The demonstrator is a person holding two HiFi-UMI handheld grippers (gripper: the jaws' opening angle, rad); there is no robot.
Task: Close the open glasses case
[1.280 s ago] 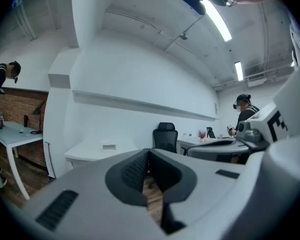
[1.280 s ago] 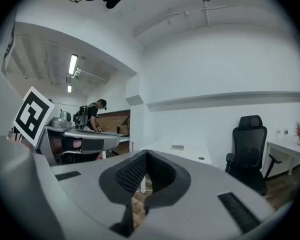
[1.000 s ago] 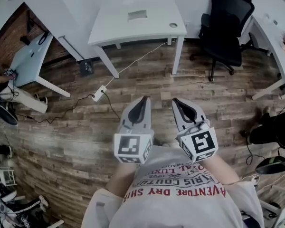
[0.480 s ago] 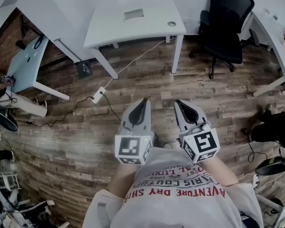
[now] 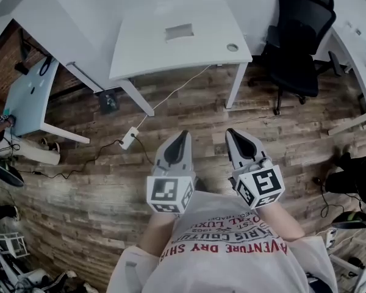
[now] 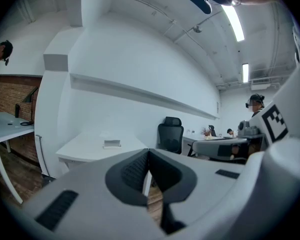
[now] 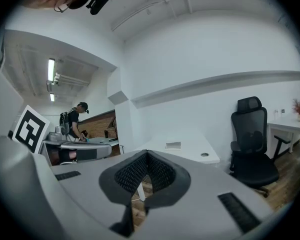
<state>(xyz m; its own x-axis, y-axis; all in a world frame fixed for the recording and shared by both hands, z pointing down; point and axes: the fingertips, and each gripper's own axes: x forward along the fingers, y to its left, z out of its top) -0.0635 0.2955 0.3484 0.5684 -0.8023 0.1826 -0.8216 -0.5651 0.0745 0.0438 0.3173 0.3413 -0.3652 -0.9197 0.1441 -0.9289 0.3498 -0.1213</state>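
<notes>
A: What is shown in the head view?
B: The left gripper and the right gripper are held side by side, close to the chest, above a wooden floor. They are pointed toward a white desk, which is well apart from them. On the desk a small grey thing is seen. It is taken to be the case, but it cannot be told whether it is open.
A: Why are the grippers held so?
B: It is judged that the desk is not yet reached, so the grippers are only carried level and ready. Nothing of the task is done.
A: And the left gripper view?
B: The fingers are seen pressed together at the tips, and nothing is held between them. The case is seen far beyond them, alone on the desk. A black chair is placed to its right.
A: And the right gripper view?
B: The same is found there: the fingers are closed on nothing. The case is seen lying near the middle of the desk, with a round hole near it.
A: How is the room described?
B: It is an office with white walls and strip lights. More desks are placed around, a power strip is left on the floor, and a person is seen far off.
</notes>
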